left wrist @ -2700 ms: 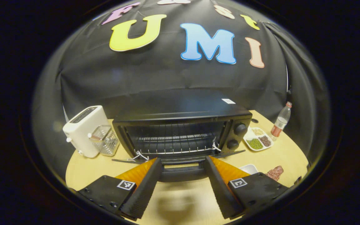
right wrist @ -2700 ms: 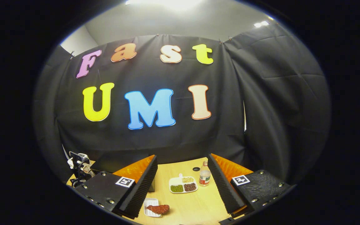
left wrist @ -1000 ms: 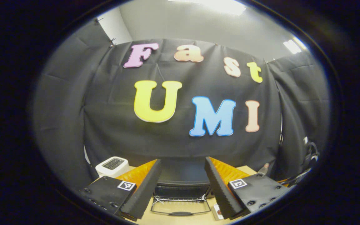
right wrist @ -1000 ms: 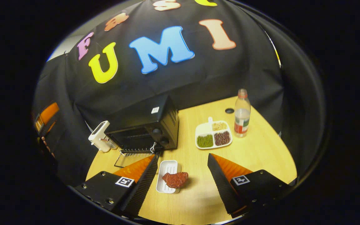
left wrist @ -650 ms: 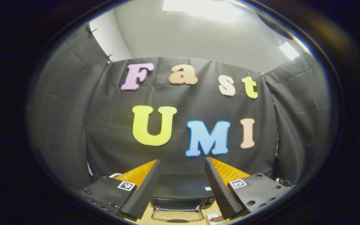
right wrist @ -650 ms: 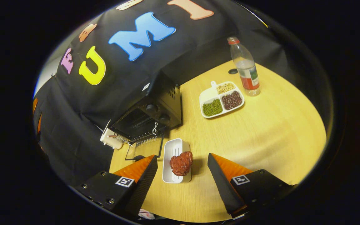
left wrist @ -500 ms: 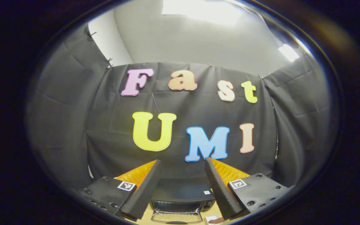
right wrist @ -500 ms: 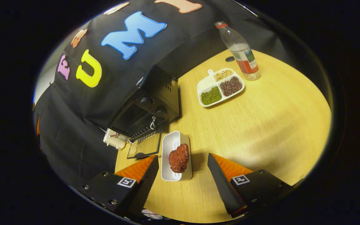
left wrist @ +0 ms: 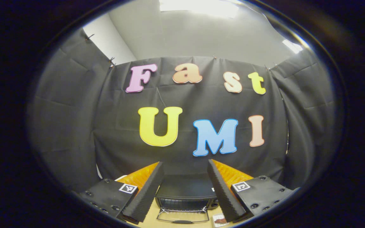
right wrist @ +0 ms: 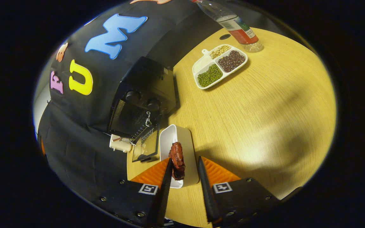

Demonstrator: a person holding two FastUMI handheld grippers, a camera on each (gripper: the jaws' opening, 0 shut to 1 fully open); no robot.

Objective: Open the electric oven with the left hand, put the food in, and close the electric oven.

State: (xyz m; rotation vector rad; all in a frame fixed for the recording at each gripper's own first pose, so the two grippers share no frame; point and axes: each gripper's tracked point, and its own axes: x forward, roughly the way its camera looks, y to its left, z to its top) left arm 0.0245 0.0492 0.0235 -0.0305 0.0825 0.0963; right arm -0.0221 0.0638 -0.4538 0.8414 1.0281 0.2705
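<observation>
In the right gripper view the red piece of meat (right wrist: 177, 160) sits on a white tray (right wrist: 176, 136) on the table. My right gripper (right wrist: 183, 160) has its fingers drawn in around the meat. The left finger is against the meat and a strip of tray shows between the meat and the right finger. The black oven (right wrist: 144, 91) stands just beyond, its glass door (right wrist: 146, 147) folded down open. My left gripper (left wrist: 184, 166) is raised and open with nothing in it, and far below between its fingers are the oven (left wrist: 185, 198), its lowered door (left wrist: 182, 216) and the tray (left wrist: 219, 219).
A white toaster (right wrist: 120, 145) stands on the far side of the oven. A divided dish of beans (right wrist: 219, 65) and a plastic bottle (right wrist: 234, 25) are at the back of the wooden table (right wrist: 265, 110).
My right gripper dropped down onto the tray and its fingers narrowed around the meat. My left gripper let go of the oven door, drew back and rose, and stays open.
</observation>
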